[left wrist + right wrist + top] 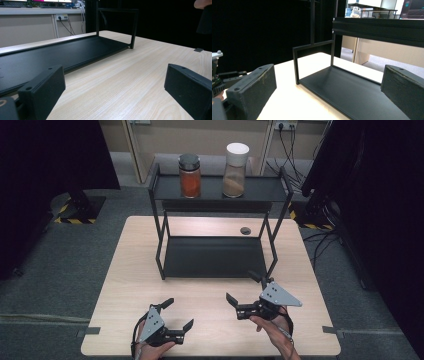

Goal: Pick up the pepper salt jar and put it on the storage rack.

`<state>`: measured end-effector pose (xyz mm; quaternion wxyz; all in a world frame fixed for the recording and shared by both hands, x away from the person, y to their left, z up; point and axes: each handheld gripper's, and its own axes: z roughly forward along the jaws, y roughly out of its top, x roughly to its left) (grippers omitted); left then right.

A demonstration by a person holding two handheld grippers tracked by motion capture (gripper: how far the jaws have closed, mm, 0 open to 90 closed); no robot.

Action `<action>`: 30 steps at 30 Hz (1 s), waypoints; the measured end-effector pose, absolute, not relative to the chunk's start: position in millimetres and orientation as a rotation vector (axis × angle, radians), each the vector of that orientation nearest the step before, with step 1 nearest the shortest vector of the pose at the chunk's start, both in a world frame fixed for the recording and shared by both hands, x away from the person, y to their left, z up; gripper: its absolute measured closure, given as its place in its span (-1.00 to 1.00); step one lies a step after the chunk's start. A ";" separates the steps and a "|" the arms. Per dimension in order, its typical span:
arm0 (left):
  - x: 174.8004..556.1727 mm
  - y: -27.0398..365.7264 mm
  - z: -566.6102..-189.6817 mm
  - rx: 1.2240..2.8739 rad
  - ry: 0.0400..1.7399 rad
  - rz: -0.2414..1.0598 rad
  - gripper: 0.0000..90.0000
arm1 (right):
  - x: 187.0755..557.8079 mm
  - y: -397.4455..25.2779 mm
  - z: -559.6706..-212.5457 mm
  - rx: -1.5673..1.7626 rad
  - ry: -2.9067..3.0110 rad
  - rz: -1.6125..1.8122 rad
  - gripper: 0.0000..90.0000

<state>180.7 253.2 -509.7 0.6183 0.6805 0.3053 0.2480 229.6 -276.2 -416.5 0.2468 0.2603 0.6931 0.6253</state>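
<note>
A black two-tier metal rack (pixel 215 257) stands at the back middle of the light wooden table (pixel 135 285). On its top shelf stand a dark-lidded jar of orange powder (pixel 190 176) and a white-lidded jar of tan powder (pixel 235 170). My left gripper (pixel 180 313) rests near the table's front edge, open and empty. My right gripper (pixel 241 286) is open just in front of the rack's right front leg, holding nothing. In the left gripper view the wide-apart jaws frame bare tabletop, with the lower shelf (pixel 62 52) to the left. The right gripper view looks at the lower shelf (pixel 352 90).
A round cable hole (pixel 245 230) sits in the table behind the rack. Dark screens (pixel 45 155) stand on both sides and cables (pixel 292 157) lie on the floor at the back right. Bare tabletop lies between the grippers and the rack.
</note>
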 end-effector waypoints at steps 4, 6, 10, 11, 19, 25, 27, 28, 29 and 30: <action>180.8 253.8 -509.6 1.566 0.704 0.574 -0.94 | 226.7 -277.2 -423.8 0.704 1.899 1.698 -0.99; 180.9 253.7 -510.0 1.563 0.707 0.573 -0.94 | 225.2 -278.0 -427.8 0.706 1.899 1.699 -0.99; 181.0 253.4 -510.1 1.564 0.704 0.574 -0.94 | 224.2 -278.7 -434.1 0.713 1.911 1.698 -0.99; 181.1 253.4 -510.1 1.564 0.704 0.575 -0.94 | 224.1 -278.9 -435.6 0.713 1.911 1.702 -0.99; 181.2 253.7 -510.4 1.559 0.706 0.576 -0.94 | 223.0 -279.1 -441.6 0.714 1.917 1.703 -0.99; 181.4 253.8 -510.7 1.555 0.710 0.576 -0.94 | 224.1 -277.3 -445.5 0.711 1.942 1.707 -0.99; 181.4 254.1 -510.8 1.553 0.710 0.576 -0.94 | 224.4 -276.0 -447.0 0.712 1.957 1.703 -0.99; 181.3 254.1 -510.7 1.553 0.709 0.577 -0.94 | 224.6 -275.1 -448.3 0.713 1.965 1.701 -0.99; 181.2 254.2 -510.4 1.553 0.706 0.578 -0.94 | 224.8 -274.7 -449.4 0.710 1.968 1.700 -0.99; 181.0 254.2 -510.3 1.553 0.704 0.579 -0.94 | 224.9 -274.3 -450.5 0.711 1.974 1.698 -0.99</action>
